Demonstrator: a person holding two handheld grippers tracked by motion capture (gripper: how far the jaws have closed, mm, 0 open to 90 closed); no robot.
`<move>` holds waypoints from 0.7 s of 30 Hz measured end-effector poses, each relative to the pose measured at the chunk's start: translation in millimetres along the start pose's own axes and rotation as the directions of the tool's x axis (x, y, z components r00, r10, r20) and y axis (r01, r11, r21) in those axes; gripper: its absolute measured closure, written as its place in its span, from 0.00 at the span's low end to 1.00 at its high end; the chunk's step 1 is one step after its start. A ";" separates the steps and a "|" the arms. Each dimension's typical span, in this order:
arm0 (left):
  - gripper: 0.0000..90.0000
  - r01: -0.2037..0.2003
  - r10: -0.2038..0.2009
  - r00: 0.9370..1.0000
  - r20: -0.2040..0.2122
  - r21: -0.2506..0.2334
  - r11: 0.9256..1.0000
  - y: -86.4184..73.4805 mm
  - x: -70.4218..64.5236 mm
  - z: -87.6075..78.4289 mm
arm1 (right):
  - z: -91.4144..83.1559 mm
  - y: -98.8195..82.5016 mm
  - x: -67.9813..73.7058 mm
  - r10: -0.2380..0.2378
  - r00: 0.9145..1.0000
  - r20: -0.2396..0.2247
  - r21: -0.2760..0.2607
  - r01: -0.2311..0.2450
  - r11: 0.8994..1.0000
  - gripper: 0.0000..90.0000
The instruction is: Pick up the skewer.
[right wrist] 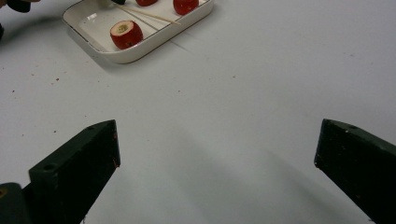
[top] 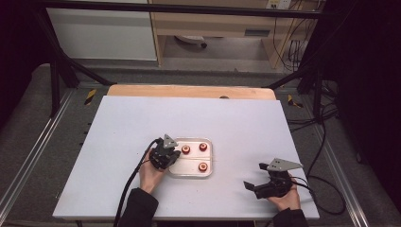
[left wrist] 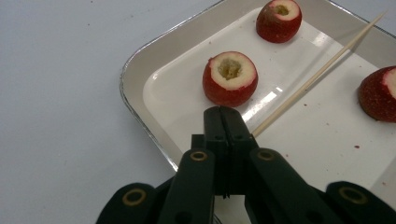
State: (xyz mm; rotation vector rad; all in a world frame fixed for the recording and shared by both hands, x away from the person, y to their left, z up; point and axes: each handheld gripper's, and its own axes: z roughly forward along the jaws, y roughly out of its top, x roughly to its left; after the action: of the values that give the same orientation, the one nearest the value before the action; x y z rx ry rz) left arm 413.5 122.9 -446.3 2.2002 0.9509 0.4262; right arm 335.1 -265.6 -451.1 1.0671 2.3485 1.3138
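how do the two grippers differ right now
The left gripper has its jaws shut on the end of a wooden skewer; the right gripper has its jaws wide open with nothing between them. The left is over the white tray beside the cored red fruits; the right is off on the bare table. Both are black and hand-held.

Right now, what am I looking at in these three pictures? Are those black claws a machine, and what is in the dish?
No machine: a person holds a hand-worked claw in each hand. One picture looks down from above the table; the other two come from small cameras riding on each claw. On the table stands a white tray with three red cored fruits and a thin wooden skewer. The left gripper is shut on the skewer's near end, beside the closest fruit. The right gripper is open over bare table, holding nothing.
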 end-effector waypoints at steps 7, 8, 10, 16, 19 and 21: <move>1.00 -0.018 0.018 1.000 0.022 0.009 1.000 -3.7 -3.2 -4.8 | -0.1 0.0 0.0 -0.002 1.000 -0.001 -0.001 0.002 1.000 0.01; 1.00 -0.017 0.017 1.000 0.025 0.010 1.000 -4.2 -3.6 -5.5 | -0.1 0.0 0.0 -0.001 1.000 -0.001 -0.001 0.001 1.000 0.01; 1.00 -0.015 0.014 0.999 0.035 0.009 1.000 -6.0 -4.8 -7.3 | 0.0 -0.1 0.0 -0.002 1.000 0.000 0.001 0.002 1.000 0.01; 1.00 -0.024 0.024 0.998 0.060 0.001 1.000 -11.4 -11.5 -11.6 | 0.0 -0.1 0.1 -0.002 1.000 0.000 0.001 0.002 1.000 0.01; 1.00 -0.038 0.038 0.996 0.079 -0.007 0.999 -15.3 -16.4 -15.0 | 0.0 -0.1 0.1 -0.002 1.000 0.000 0.001 0.002 1.000 0.01; 1.00 -0.043 0.044 0.996 0.083 -0.009 0.999 -17.3 -18.5 -16.3 | 0.0 -0.1 0.3 0.000 1.000 -0.002 0.003 0.000 1.000 0.01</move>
State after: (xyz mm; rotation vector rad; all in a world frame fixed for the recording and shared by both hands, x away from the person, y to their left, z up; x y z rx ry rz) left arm 383.5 125.4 -447.5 2.2179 0.8566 0.3543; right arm 334.9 -265.5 -451.1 1.0670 2.3521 1.3123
